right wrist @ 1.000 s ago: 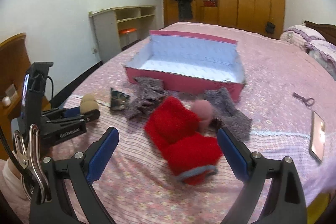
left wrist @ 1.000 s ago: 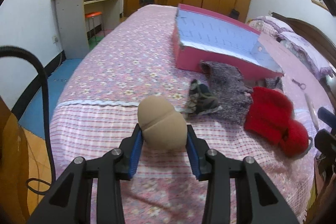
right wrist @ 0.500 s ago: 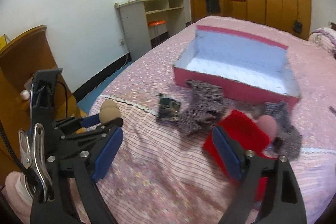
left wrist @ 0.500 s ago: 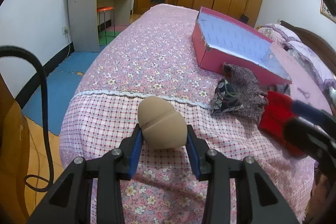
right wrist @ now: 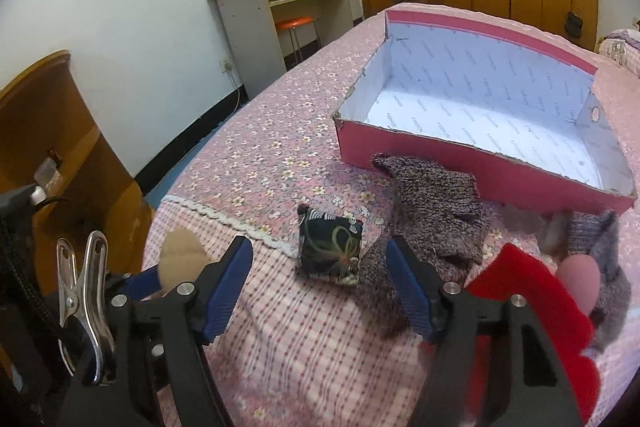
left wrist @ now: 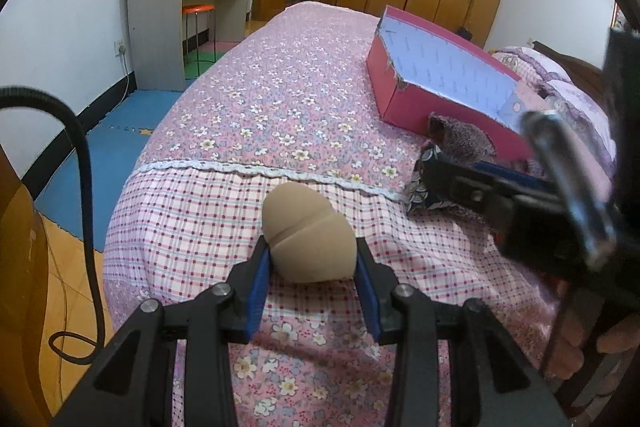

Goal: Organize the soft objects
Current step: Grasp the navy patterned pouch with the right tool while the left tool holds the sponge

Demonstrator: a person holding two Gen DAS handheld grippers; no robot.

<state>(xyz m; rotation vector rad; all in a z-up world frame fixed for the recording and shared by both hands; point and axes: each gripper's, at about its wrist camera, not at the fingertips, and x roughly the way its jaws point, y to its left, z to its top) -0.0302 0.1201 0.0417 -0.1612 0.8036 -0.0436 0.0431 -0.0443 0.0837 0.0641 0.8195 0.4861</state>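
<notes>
Left claw (left wrist: 311,269) clamped the tan egg-shaped sponge (left wrist: 309,235) above the bed's (left wrist: 256,115) foot.
Right claw (right wrist: 320,285), closing, empty, hovered before the dark patterned beanbag (right wrist: 330,251); knitted grey gloves (right wrist: 436,211) lay against the pink cardboard box (right wrist: 460,169).

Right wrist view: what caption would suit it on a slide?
Open right tongs approach a small dark patterned fabric pouch on the pink floral bedspread, before an empty pink cardboard box.

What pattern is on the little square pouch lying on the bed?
Dark fabric with a pale, greenish floral print, on the pouch; clearest in the right wrist view.
</notes>
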